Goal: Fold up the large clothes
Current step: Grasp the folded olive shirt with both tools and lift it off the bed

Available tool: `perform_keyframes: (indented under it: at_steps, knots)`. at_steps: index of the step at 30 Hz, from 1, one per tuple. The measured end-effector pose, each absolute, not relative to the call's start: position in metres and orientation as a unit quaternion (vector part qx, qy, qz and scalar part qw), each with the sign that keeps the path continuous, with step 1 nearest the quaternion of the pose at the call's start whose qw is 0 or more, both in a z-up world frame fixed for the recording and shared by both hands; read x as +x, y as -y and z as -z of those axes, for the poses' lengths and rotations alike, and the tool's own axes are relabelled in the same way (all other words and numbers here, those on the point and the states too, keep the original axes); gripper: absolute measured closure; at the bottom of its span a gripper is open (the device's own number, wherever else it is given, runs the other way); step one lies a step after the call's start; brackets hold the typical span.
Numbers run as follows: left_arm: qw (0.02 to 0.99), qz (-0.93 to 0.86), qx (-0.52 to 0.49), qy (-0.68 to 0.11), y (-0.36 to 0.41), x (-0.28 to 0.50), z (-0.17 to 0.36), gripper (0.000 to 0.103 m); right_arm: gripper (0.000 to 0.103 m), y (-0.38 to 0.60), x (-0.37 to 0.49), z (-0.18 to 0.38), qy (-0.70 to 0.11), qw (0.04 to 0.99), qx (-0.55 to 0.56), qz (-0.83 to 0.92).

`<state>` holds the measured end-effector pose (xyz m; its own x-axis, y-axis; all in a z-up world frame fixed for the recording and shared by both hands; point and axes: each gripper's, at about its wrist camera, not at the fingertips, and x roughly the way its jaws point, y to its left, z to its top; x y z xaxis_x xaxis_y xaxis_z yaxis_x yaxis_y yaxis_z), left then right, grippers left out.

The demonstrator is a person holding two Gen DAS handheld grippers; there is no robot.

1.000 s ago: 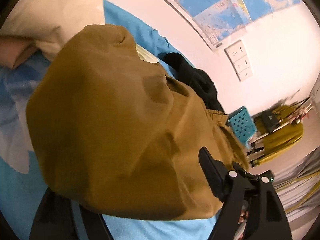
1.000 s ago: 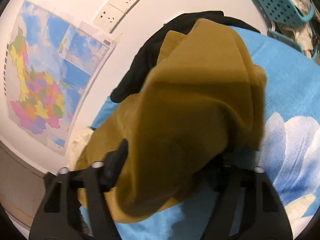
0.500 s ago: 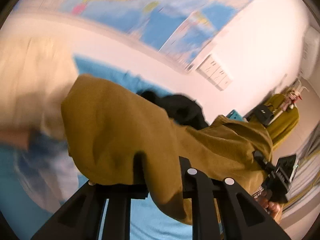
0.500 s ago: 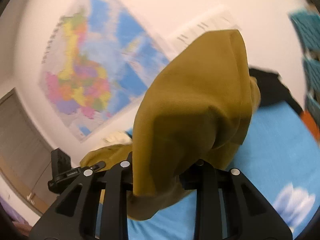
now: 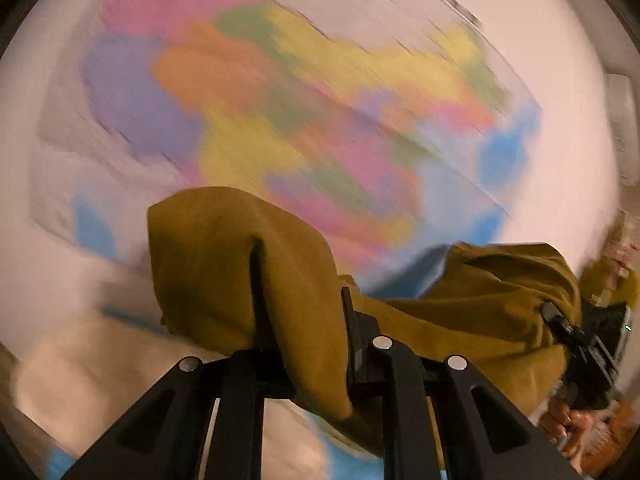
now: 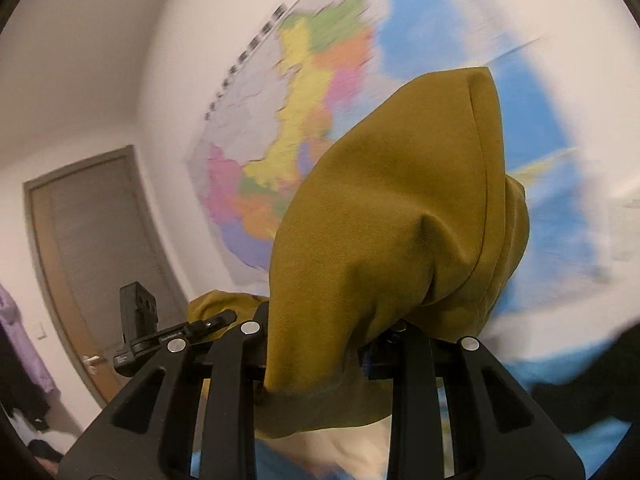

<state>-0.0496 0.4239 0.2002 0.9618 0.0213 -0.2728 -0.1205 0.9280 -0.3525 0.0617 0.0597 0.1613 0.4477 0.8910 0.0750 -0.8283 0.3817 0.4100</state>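
Both grippers hold the mustard garment (image 5: 240,264) up in front of the wall map (image 5: 320,92). The left gripper (image 5: 298,320) has its jaws nearly closed, pinching a bunched fold. The right gripper (image 6: 328,344), at four o'clock in the left view, clamps another fold, its jaws narrow too.

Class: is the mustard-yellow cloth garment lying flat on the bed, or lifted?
Lifted: the mustard-yellow cloth garment hangs bunched between the left gripper and right gripper.
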Motion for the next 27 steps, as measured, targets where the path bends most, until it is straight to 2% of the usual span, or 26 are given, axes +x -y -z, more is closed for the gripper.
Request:
perform_keyframes:
  at_steps: [2,5,8,10,13,17,19,22,27]
  knots:
    - [0.974,-0.081,-0.180,-0.109,-0.463,-0.051,-0.207,0.090,0.077,-0.107,0.074,-0.159,-0.075,0.811,0.198,-0.545]
    - [0.970,-0.147,-0.178,-0.083,-0.523,-0.064,-0.187,0.090,0.078,-0.179,0.083,-0.128,-0.109,0.788,0.178,-0.578]
    - [0.952,-0.195,-0.210,-0.112,-0.583,-0.082,-0.122,0.089,0.078,-0.244,0.086,-0.061,-0.198,0.767,0.137,-0.594]
    - [0.926,-0.208,-0.259,-0.177,-0.615,-0.091,-0.055,0.089,0.078,-0.272,0.086,-0.010,-0.269,0.749,0.110,-0.596]
    - [0.906,-0.217,-0.291,-0.216,-0.630,-0.107,0.002,0.080,0.073,-0.271,0.086,0.045,-0.327,0.727,0.123,-0.590]
    - [0.904,-0.205,-0.306,-0.217,-0.633,-0.126,0.018,0.071,0.066,-0.249,0.086,0.048,-0.353,0.713,0.127,-0.593]
    - [0.902,-0.212,-0.299,-0.227,-0.631,-0.121,0.014,0.068,0.052,-0.234,0.083,0.041,-0.354,0.724,0.109,-0.582]
    - [0.901,-0.227,-0.279,-0.242,-0.624,-0.116,0.012,0.064,0.049,-0.206,0.080,0.032,-0.353,0.732,0.109,-0.573]
    - [0.900,-0.254,-0.242,-0.258,-0.615,-0.115,0.014,0.057,0.025,-0.169,0.084,0.012,-0.312,0.804,0.099,-0.498]
